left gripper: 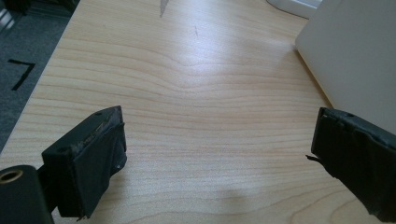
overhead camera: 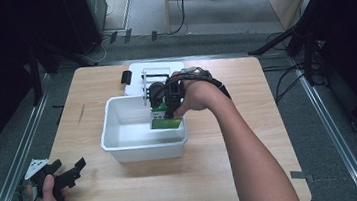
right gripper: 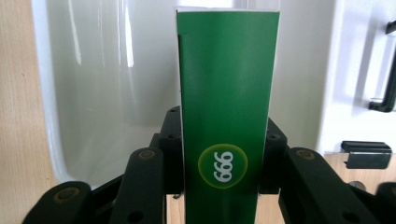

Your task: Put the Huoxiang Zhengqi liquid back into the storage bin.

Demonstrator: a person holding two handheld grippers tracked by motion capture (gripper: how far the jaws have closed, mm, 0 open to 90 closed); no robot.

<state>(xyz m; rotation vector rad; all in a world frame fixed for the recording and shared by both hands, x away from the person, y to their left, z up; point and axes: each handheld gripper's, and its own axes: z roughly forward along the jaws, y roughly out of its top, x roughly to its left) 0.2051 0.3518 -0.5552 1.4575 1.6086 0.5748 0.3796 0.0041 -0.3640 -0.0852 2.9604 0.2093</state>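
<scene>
Light wood worktop [overhead camera: 125, 186] on grey carpet, dark stands at both frame edges. White tub [overhead camera: 120, 137] sits mid-frame with its white lid [overhead camera: 134, 77] flat behind it, black clip on the lid's left edge. My right tool [overhead camera: 167, 109] is clenched on a green carton [right gripper: 224, 116] at the tub's upper-right inside corner; in the right gripper view its long axis runs straight away from the jaws. My left tool [overhead camera: 66, 175] rests at lower left, released, jaws wide apart over bare wood.

A light wooden counter [overhead camera: 126, 196] stands on grey carpet [overhead camera: 315, 131]. Black stands [overhead camera: 306, 42] and cables [overhead camera: 285, 81] flank it.
</scene>
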